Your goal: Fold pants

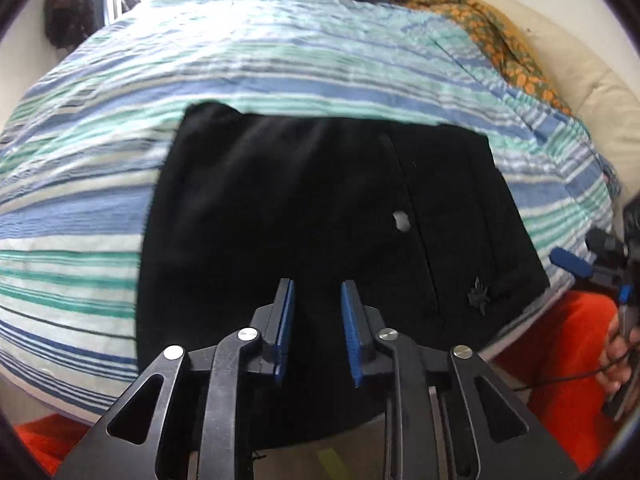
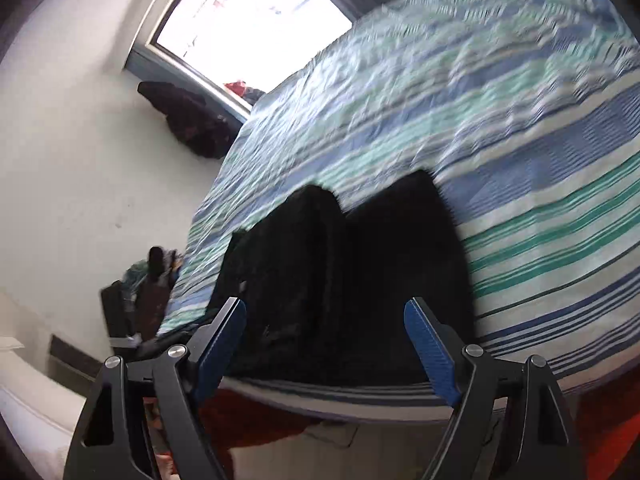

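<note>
The black pants (image 1: pixel 312 216) lie folded in a rough rectangle on the striped bed cover (image 1: pixel 200 72), near the bed's front edge. My left gripper (image 1: pixel 317 292) hovers over their near edge, jaws a little apart and empty. In the right wrist view the pants (image 2: pixel 352 280) show as a dark folded bundle at the bed edge. My right gripper (image 2: pixel 325 312) is wide open and empty above them. The right gripper also shows at the far right of the left wrist view (image 1: pixel 576 264).
An orange patterned blanket (image 1: pixel 504 36) and a cream pillow (image 1: pixel 576 72) lie at the bed's far right. An orange-red rug (image 1: pixel 560 360) covers the floor. A window (image 2: pixel 248 24) and dark clothes (image 2: pixel 192 120) are by the white wall.
</note>
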`<state>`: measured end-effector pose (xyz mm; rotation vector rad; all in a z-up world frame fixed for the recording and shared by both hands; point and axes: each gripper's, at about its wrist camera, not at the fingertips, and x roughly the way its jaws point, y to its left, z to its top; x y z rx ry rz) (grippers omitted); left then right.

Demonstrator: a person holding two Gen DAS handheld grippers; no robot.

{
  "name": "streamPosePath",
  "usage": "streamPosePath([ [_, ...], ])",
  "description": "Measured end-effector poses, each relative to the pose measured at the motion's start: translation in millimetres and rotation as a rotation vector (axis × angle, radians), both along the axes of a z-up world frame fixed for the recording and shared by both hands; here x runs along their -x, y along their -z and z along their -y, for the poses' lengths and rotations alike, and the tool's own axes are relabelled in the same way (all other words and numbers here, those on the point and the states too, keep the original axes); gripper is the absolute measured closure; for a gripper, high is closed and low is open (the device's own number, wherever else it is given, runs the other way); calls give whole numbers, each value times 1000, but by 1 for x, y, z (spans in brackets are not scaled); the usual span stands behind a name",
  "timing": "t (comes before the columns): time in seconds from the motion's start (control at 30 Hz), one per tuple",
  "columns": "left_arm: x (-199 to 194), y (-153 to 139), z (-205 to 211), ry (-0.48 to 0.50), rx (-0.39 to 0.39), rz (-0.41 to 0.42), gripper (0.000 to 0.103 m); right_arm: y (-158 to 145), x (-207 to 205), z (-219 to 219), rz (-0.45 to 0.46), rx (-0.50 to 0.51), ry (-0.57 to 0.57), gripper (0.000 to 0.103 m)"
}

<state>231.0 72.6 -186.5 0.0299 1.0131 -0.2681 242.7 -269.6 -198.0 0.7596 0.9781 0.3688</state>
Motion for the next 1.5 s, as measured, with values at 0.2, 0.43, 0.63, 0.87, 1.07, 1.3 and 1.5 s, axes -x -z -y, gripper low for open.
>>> streamPosePath([
  [0.2,20,6,8,54,-4,7,84,36,-43,-32,-160,19,-159,23],
  [0.43,16,8,13,59,-19,30,84,42,-67,-73,-195,112,-268,45],
  [0.63,28,-27,2,-14,12,104,68,-15,-56,-82,-35,181,-294,83],
  [0.87,45,-74,-5,-48,58,242,44,-48,-49,-32,3,189,-241,84],
  [1.07,42,-55,13,-14,9,197,44,1,-36,12,-129,171,-141,85],
  [1.3,40,-26,27,8,-93,142,44,11,-43,26,-159,204,-86,68],
  [1.5,35,-15,34,5,-134,110,44,-71,-59,-9,120,490,-132,68],
])
